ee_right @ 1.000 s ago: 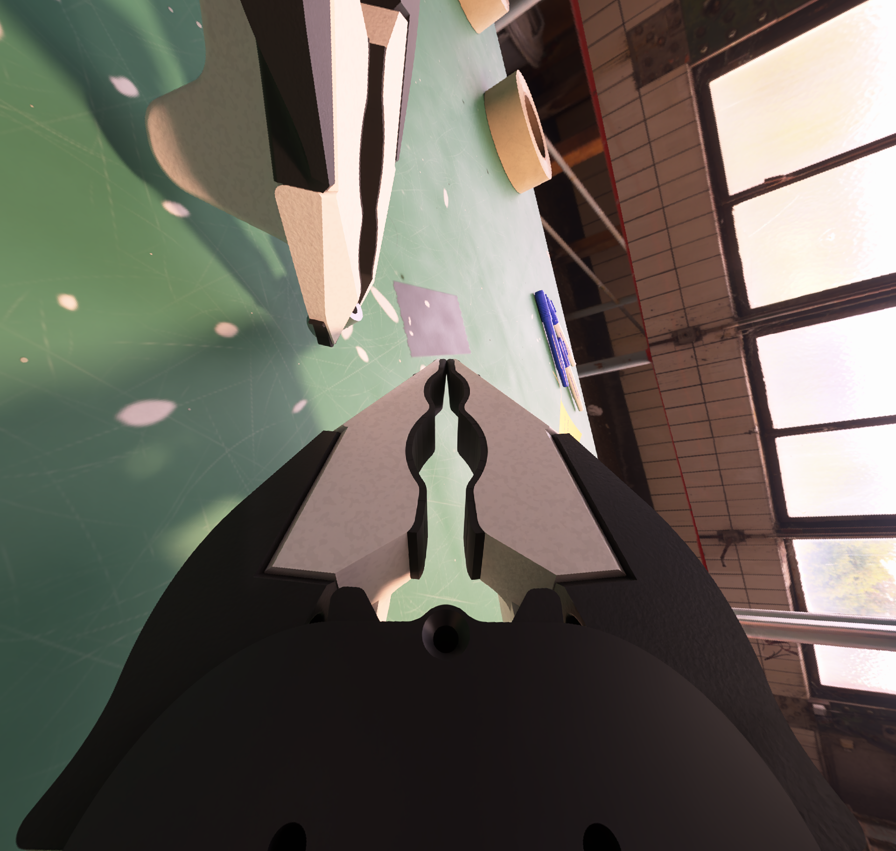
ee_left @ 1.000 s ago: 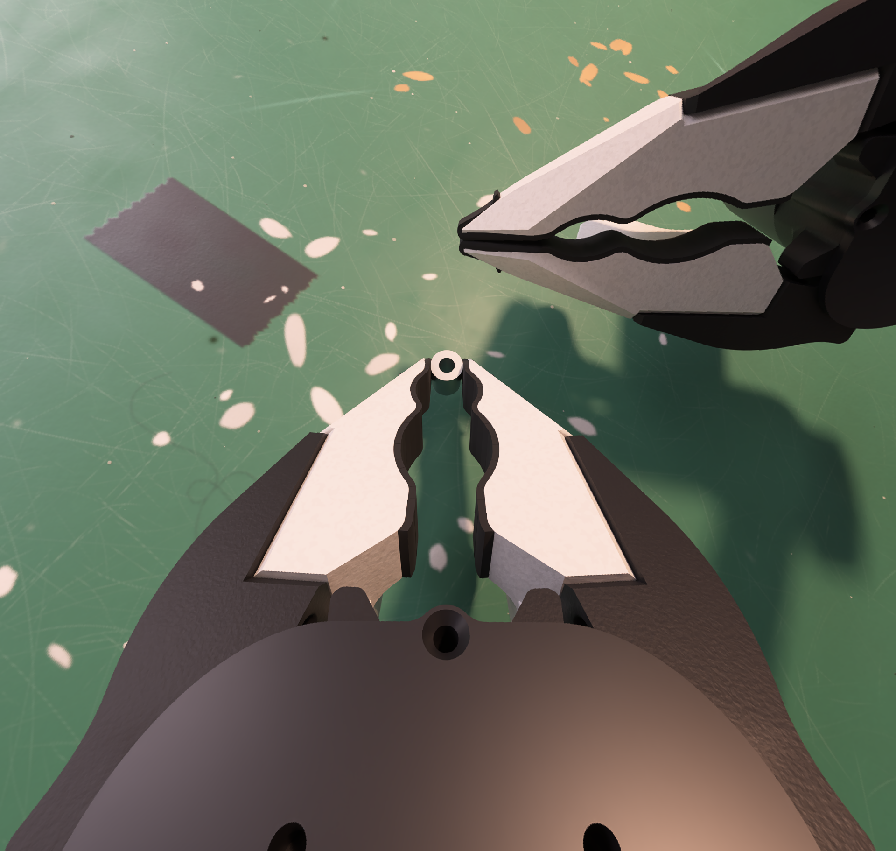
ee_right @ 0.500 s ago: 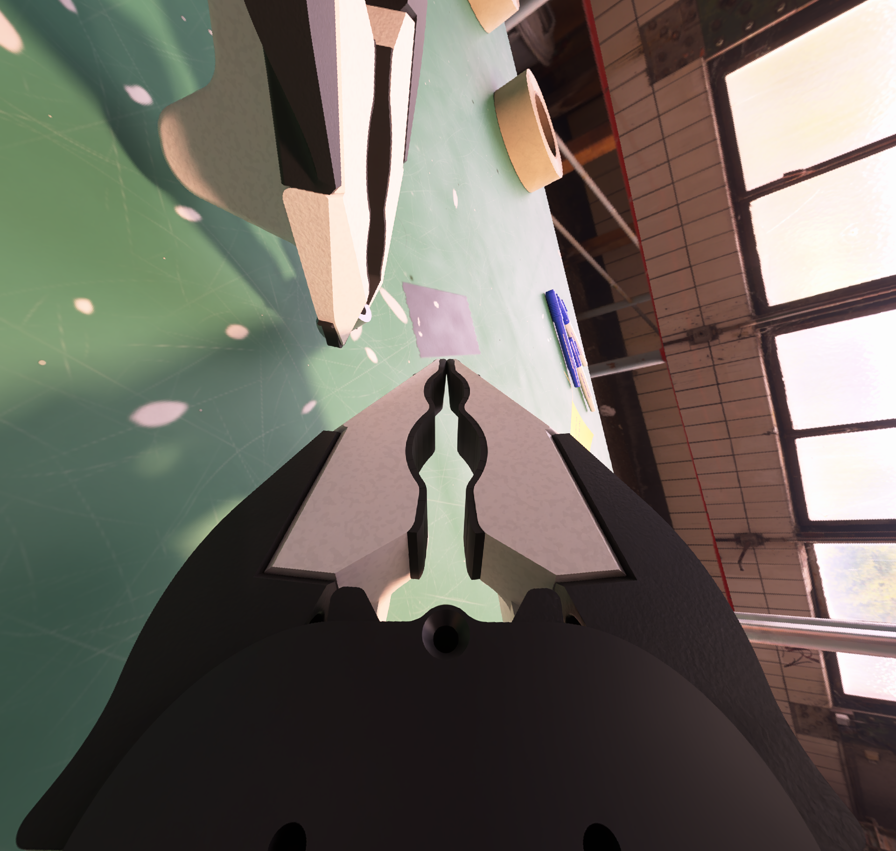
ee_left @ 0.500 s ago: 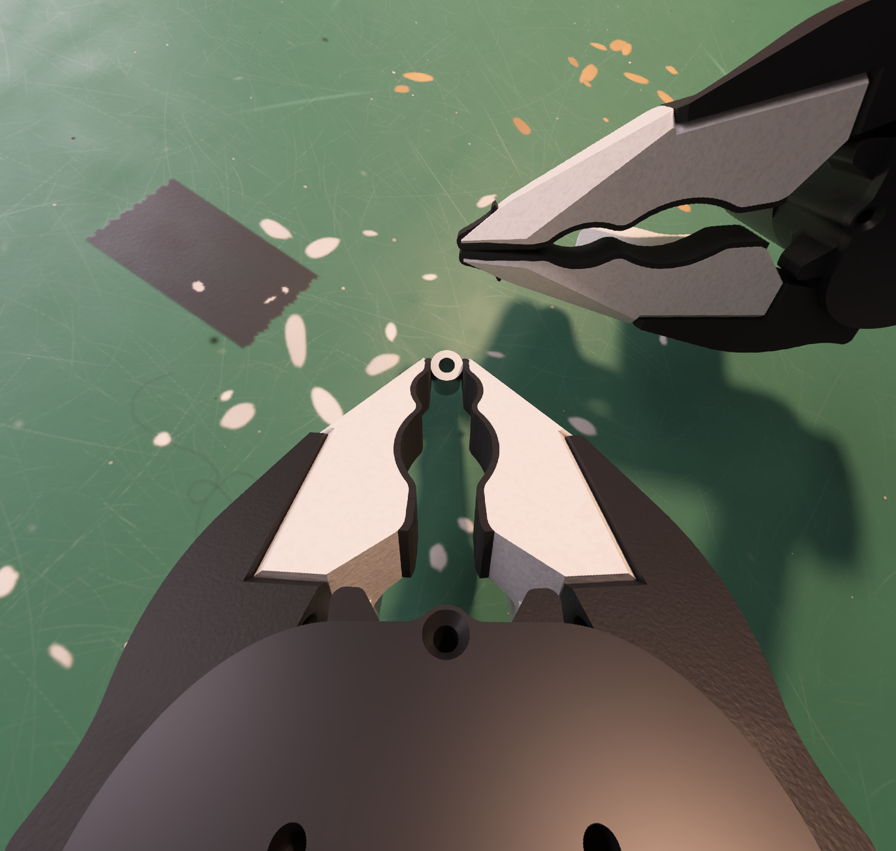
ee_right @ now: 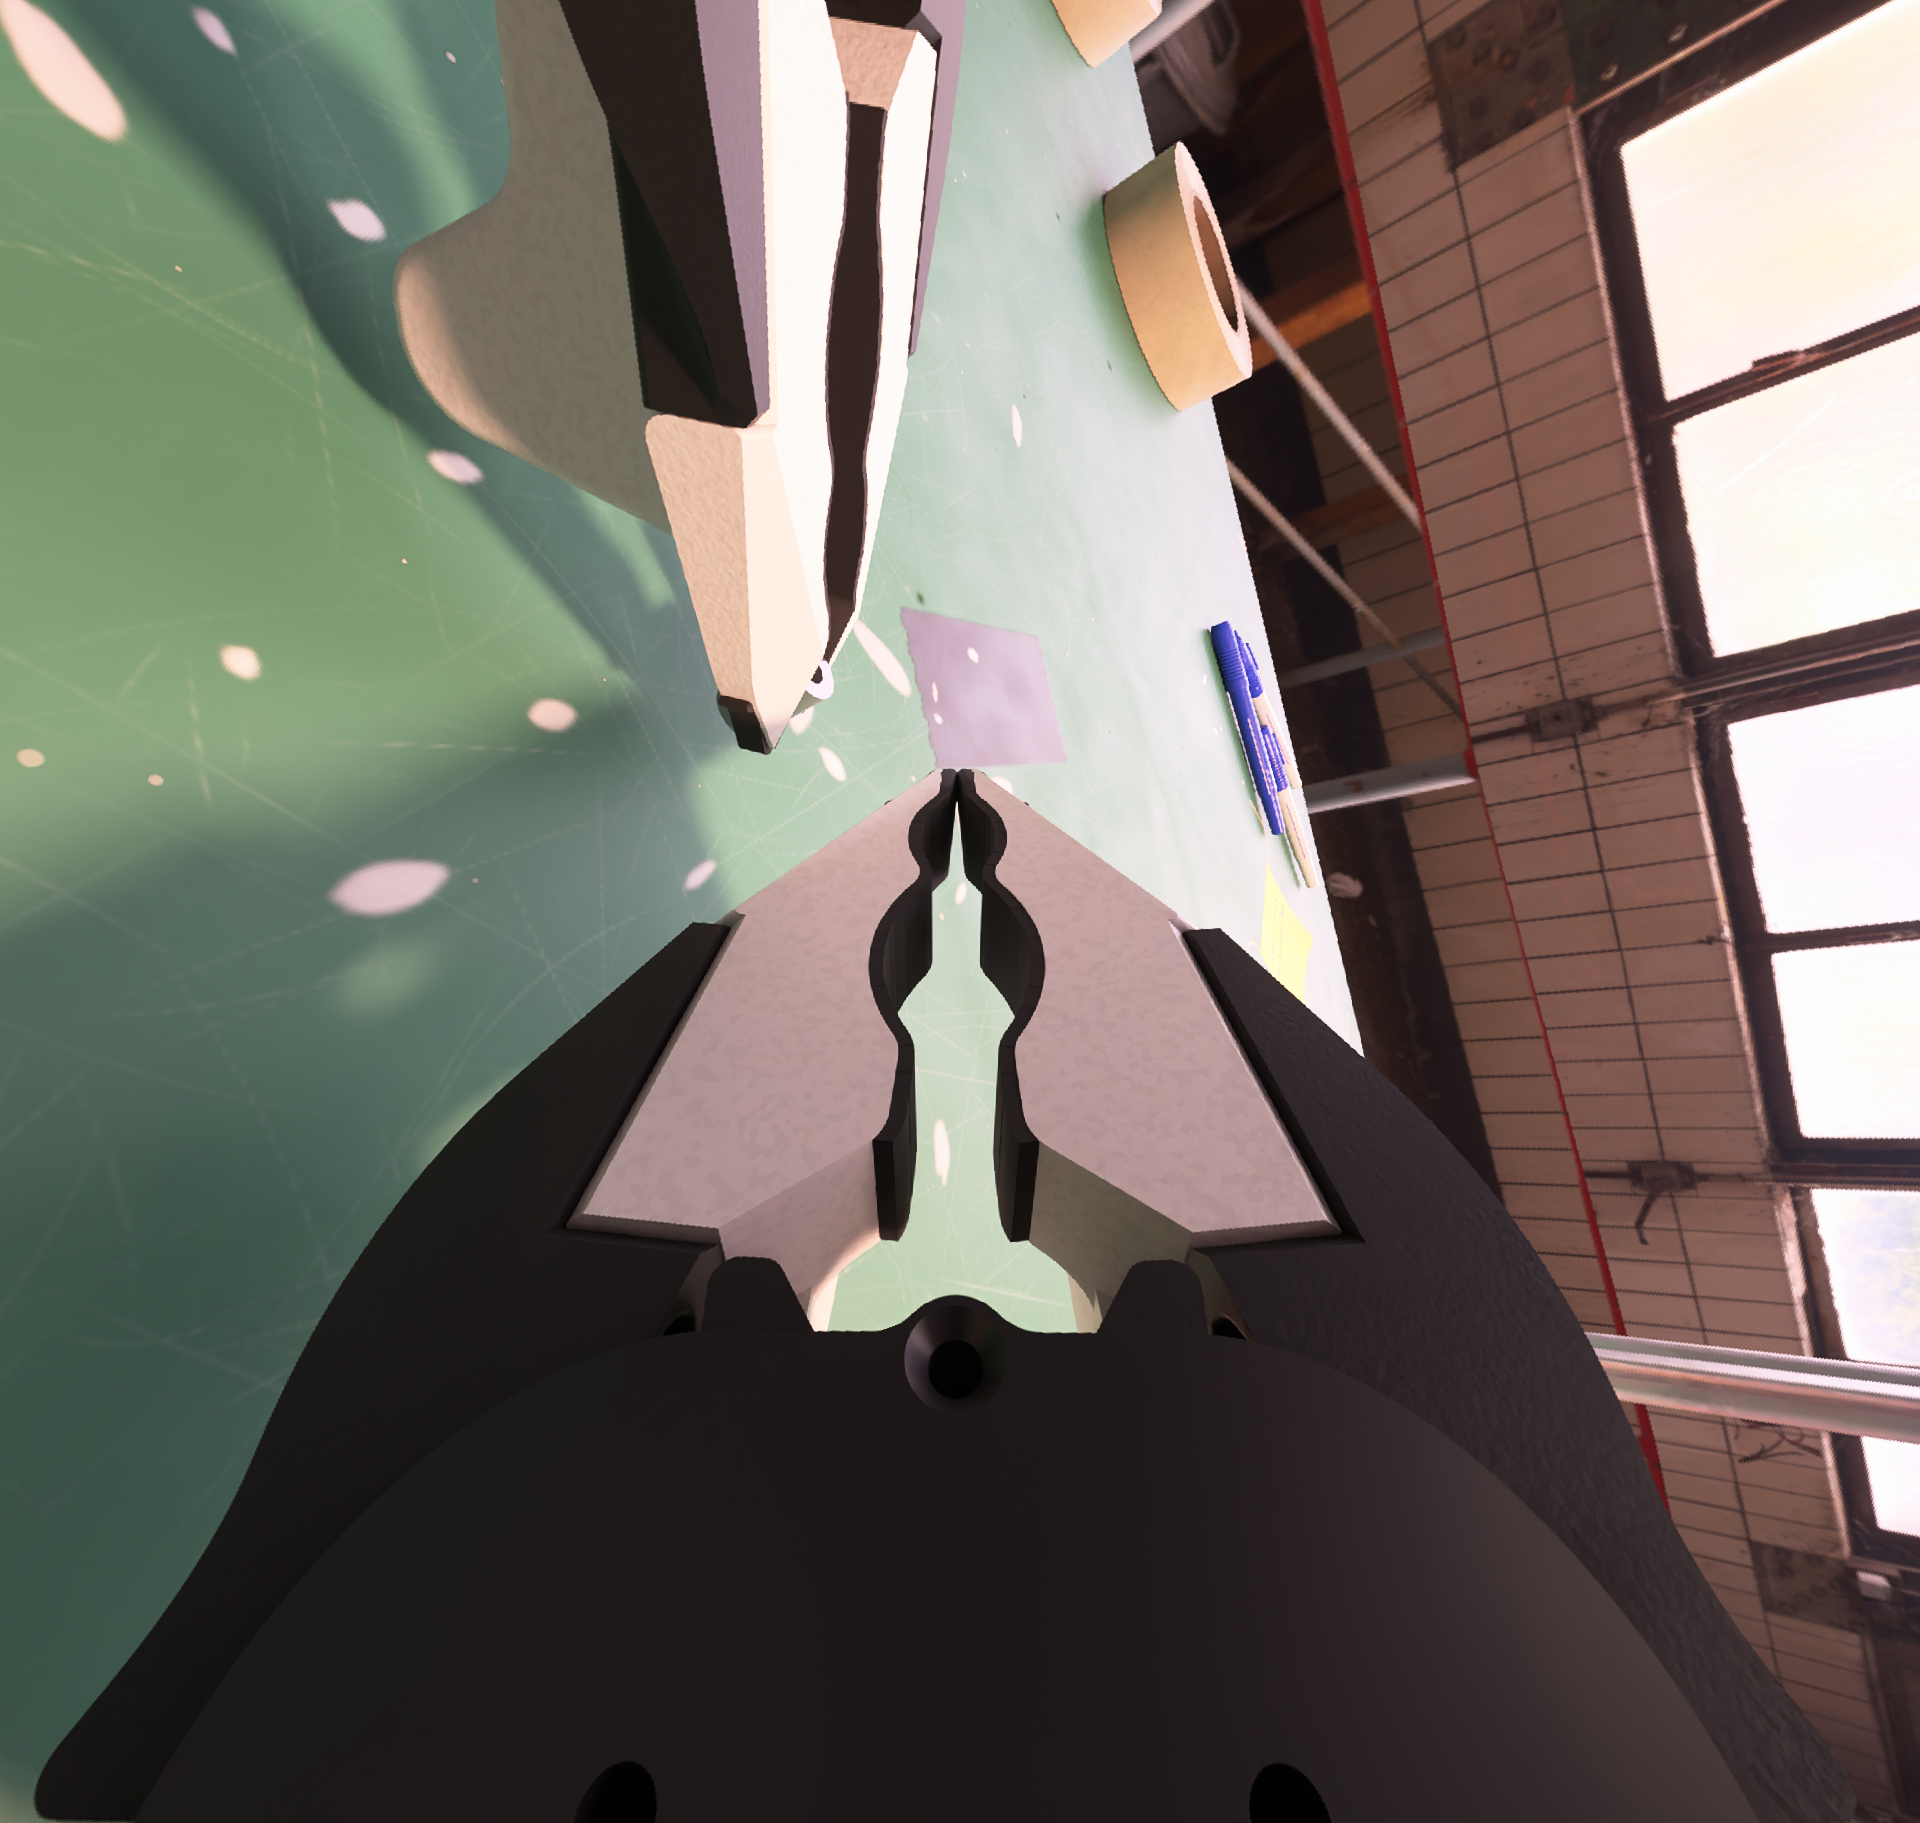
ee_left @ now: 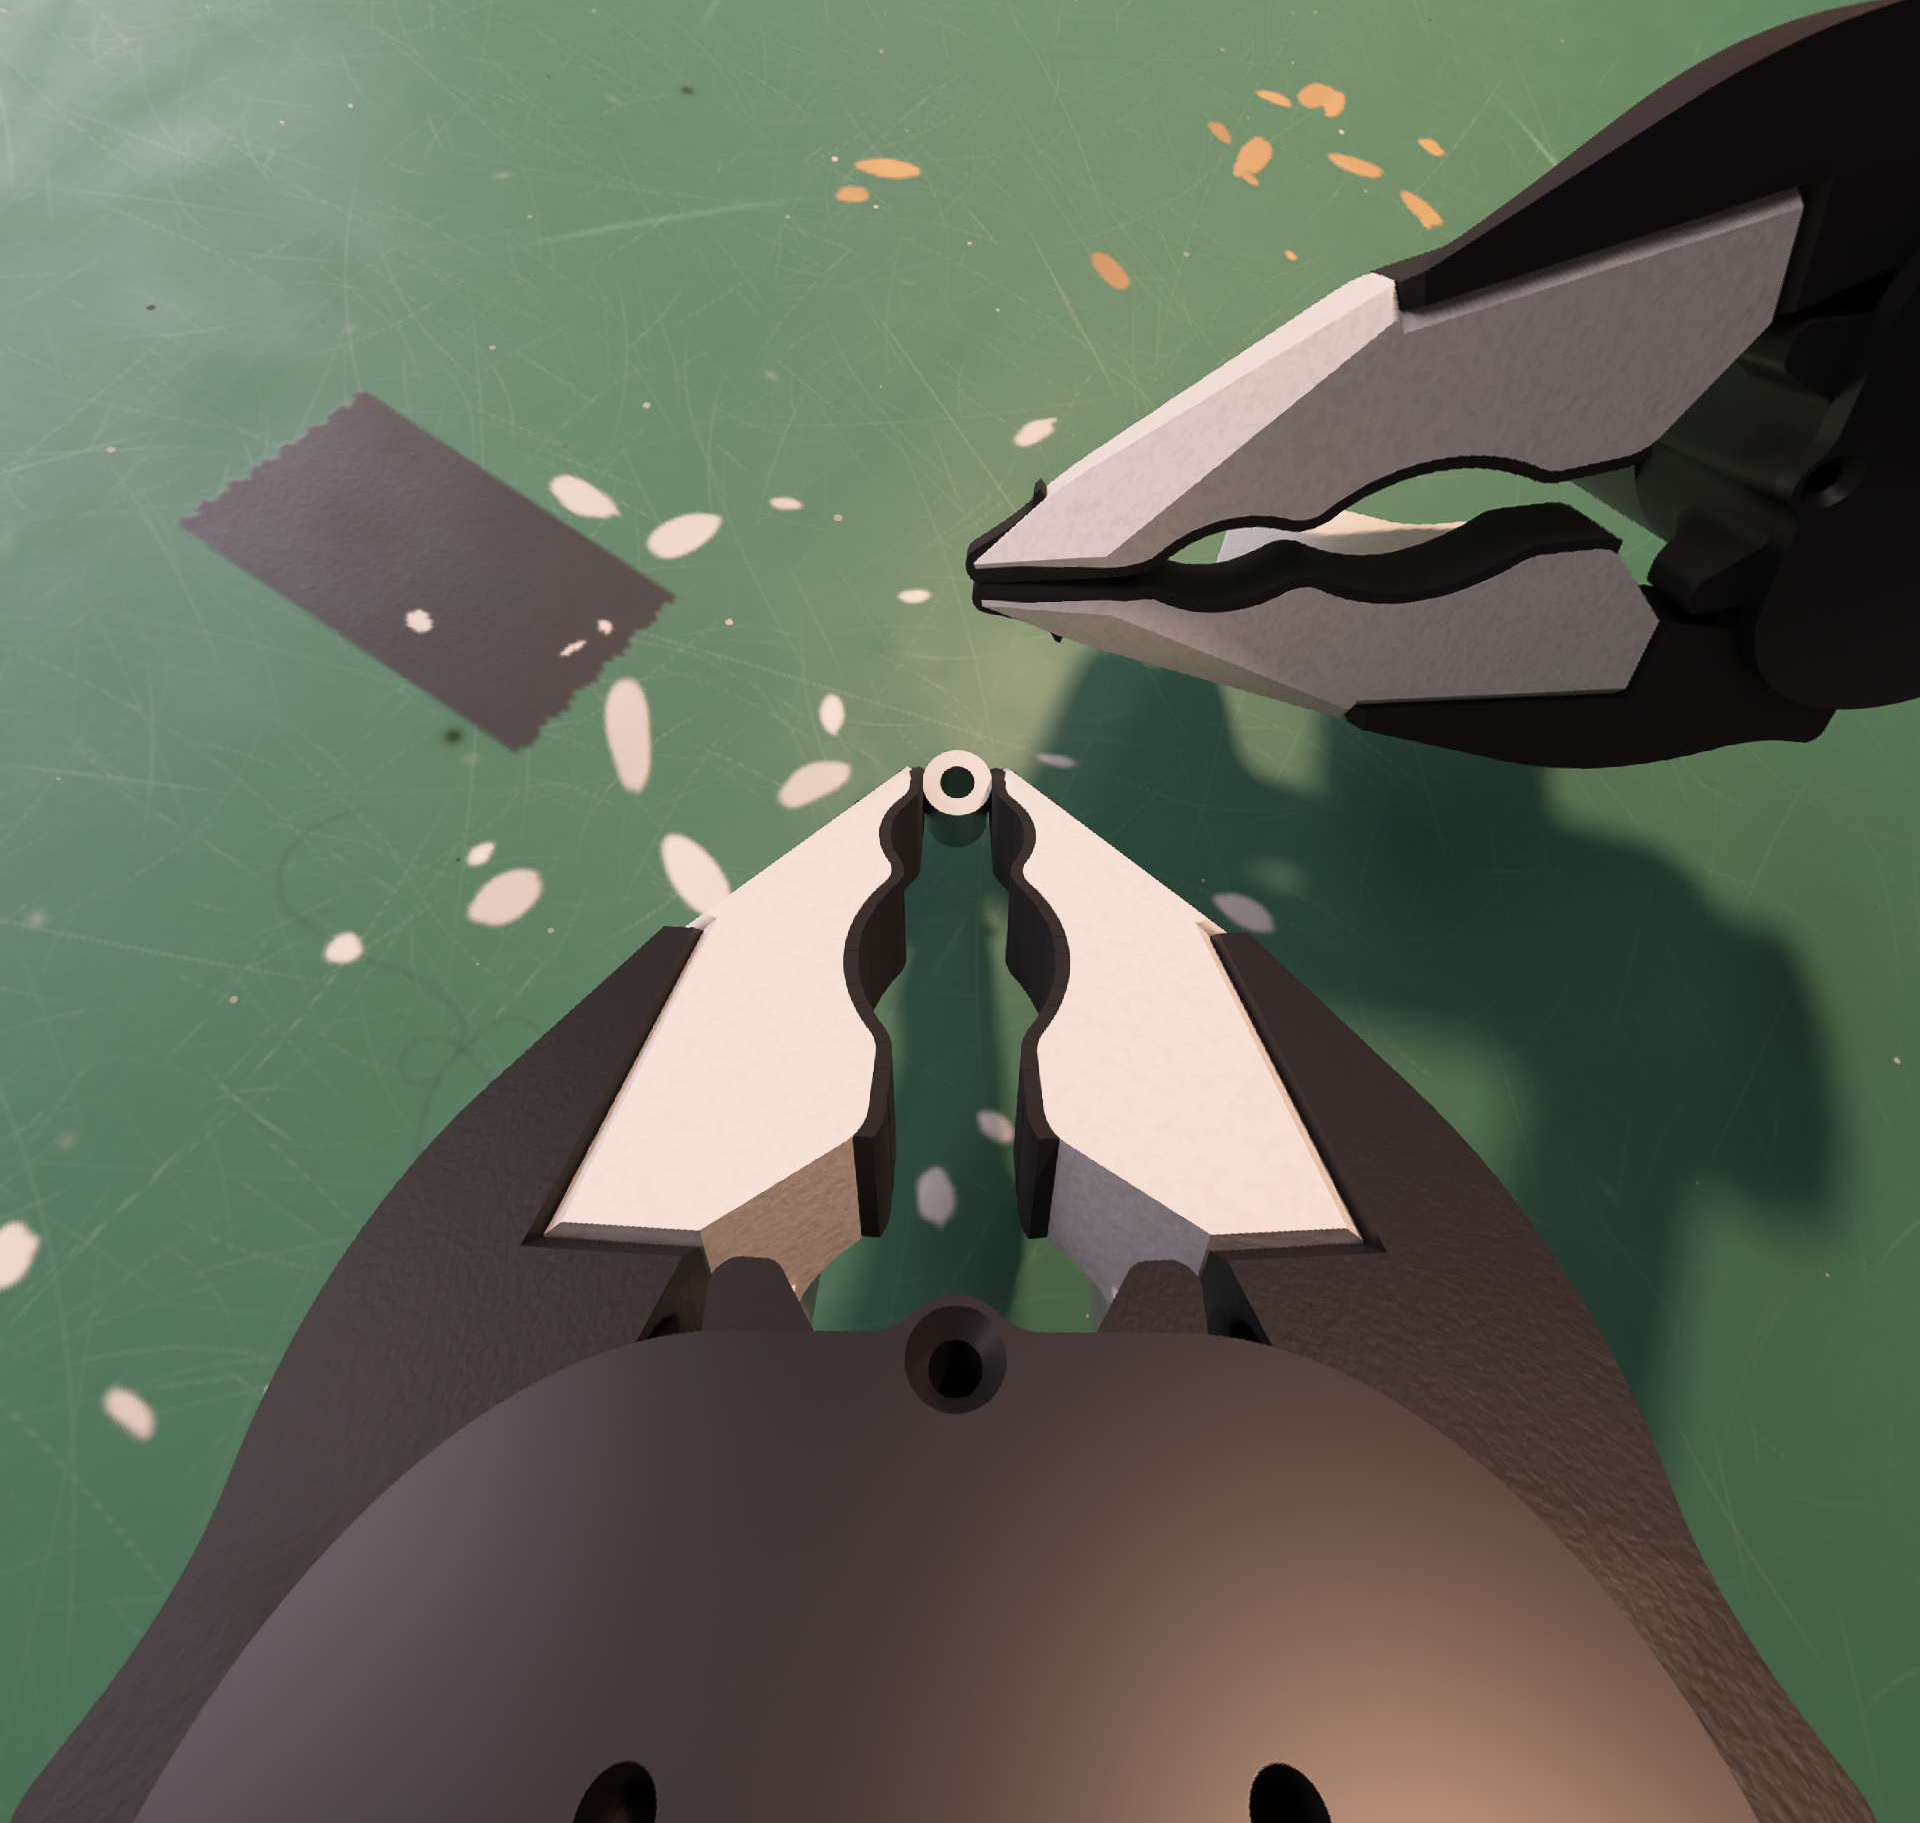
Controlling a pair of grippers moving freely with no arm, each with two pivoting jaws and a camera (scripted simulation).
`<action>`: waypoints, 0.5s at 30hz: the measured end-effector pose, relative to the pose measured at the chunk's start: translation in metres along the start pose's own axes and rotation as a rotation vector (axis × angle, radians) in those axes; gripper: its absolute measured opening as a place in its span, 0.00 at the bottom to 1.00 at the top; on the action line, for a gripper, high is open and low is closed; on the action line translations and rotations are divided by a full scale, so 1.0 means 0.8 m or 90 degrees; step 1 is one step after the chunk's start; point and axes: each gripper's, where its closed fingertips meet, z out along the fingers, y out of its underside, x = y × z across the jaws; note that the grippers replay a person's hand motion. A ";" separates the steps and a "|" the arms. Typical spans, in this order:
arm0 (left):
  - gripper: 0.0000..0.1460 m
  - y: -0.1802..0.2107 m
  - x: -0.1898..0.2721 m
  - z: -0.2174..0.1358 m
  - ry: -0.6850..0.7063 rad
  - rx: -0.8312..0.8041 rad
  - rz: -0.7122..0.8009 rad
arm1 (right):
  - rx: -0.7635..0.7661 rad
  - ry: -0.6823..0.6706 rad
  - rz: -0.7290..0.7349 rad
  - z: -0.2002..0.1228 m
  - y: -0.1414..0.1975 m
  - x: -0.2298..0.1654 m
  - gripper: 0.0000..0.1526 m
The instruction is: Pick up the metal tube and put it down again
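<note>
A small metal tube (ee_left: 956, 784), seen end-on as a pale ring, is pinched between the tips of my left gripper (ee_left: 956, 799), which is shut on it above the green mat (ee_left: 416, 163). In the right wrist view the tube's end (ee_right: 821, 679) peeks from the left gripper's tips (ee_right: 774, 724). My right gripper (ee_right: 956, 781) is shut and empty, tips touching. In the left wrist view it (ee_left: 982, 584) hovers up and to the right of the tube, apart from it.
A dark grey tape patch (ee_left: 426, 568) lies on the mat to the left, also in the right wrist view (ee_right: 982, 687). Two tape rolls (ee_right: 1179, 277), a blue pen (ee_right: 1252, 724) and a yellow note (ee_right: 1283, 932) lie near the mat's edge.
My left gripper and the tube have stayed still. My right gripper has drifted slightly, backing away to the right of the tube.
</note>
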 end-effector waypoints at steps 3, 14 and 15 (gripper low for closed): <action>0.08 0.000 0.000 0.000 0.000 -0.001 0.002 | 0.001 0.002 0.005 0.000 0.000 0.001 0.00; 0.08 -0.002 0.001 -0.003 0.006 0.010 0.004 | -0.039 0.019 0.157 -0.005 0.027 0.031 0.00; 0.08 -0.004 0.002 -0.004 0.007 0.015 0.006 | -0.041 0.010 0.187 -0.006 0.031 0.032 0.00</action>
